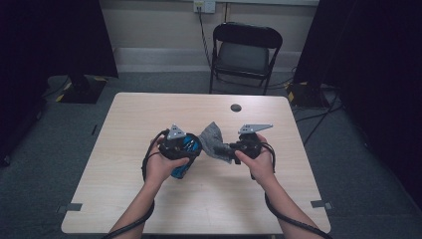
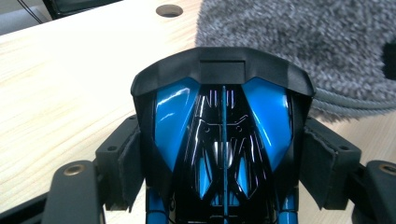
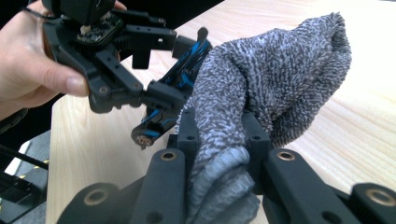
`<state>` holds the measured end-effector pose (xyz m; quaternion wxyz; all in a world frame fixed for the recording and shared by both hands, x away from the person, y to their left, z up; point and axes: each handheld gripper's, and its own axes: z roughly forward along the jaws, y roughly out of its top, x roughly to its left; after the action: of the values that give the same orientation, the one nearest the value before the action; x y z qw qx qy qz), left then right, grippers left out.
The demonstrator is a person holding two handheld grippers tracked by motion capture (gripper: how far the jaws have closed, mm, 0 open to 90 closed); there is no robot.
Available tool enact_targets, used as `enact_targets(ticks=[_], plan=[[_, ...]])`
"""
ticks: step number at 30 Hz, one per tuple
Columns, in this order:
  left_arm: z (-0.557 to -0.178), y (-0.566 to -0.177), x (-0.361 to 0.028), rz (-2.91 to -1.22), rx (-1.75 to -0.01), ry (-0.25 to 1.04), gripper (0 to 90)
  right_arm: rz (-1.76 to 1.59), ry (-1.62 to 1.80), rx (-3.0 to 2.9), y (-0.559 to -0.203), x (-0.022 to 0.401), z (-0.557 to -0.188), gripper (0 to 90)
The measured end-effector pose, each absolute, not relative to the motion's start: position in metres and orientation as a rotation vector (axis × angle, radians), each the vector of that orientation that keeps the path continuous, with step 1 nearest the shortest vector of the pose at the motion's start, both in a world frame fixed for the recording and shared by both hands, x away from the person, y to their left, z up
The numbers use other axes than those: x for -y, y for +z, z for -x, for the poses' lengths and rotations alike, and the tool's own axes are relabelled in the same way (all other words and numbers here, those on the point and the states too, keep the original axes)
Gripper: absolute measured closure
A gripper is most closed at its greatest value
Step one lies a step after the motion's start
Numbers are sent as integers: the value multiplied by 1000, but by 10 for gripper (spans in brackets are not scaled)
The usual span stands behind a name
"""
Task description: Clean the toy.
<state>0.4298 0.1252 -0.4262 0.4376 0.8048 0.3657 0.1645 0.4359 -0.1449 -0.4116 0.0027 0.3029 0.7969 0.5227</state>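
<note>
My left gripper (image 1: 186,145) is shut on a glossy blue and black toy-like shell (image 1: 179,169), held above the table's middle. In the left gripper view the pads (image 2: 128,158) press on both sides of the blue and black shell (image 2: 223,135). My right gripper (image 1: 225,148) is shut on a grey fuzzy cloth (image 1: 212,135), which bunches up between the two grippers. In the right gripper view the cloth (image 3: 271,79) rises from between the jaws of the right gripper (image 3: 219,135) and touches the shell (image 3: 187,60) held by the left gripper (image 3: 116,74).
The wooden table (image 1: 149,109) has a round cable hole (image 1: 236,107) near its far edge. A black folding chair (image 1: 246,50) stands behind the table. Dark curtains hang at both sides, and cables lie on the floor at the right.
</note>
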Motion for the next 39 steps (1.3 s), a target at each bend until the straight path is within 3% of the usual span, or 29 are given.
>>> enact_targets(ticks=[19, 26, 39], plan=[[-433, -421, -138, -1944, -951, 426, 255, -880, 1647, -2528, -413, 149, -421, 746], [-433, -415, -143, -1920, -956, 433, 255, -943, 1622, -2504, -423, 170, -420, 746], [-428, -404, -121, -1930, -884, 392, 255, -1078, 1585, -2352, -419, 184, -438, 746]])
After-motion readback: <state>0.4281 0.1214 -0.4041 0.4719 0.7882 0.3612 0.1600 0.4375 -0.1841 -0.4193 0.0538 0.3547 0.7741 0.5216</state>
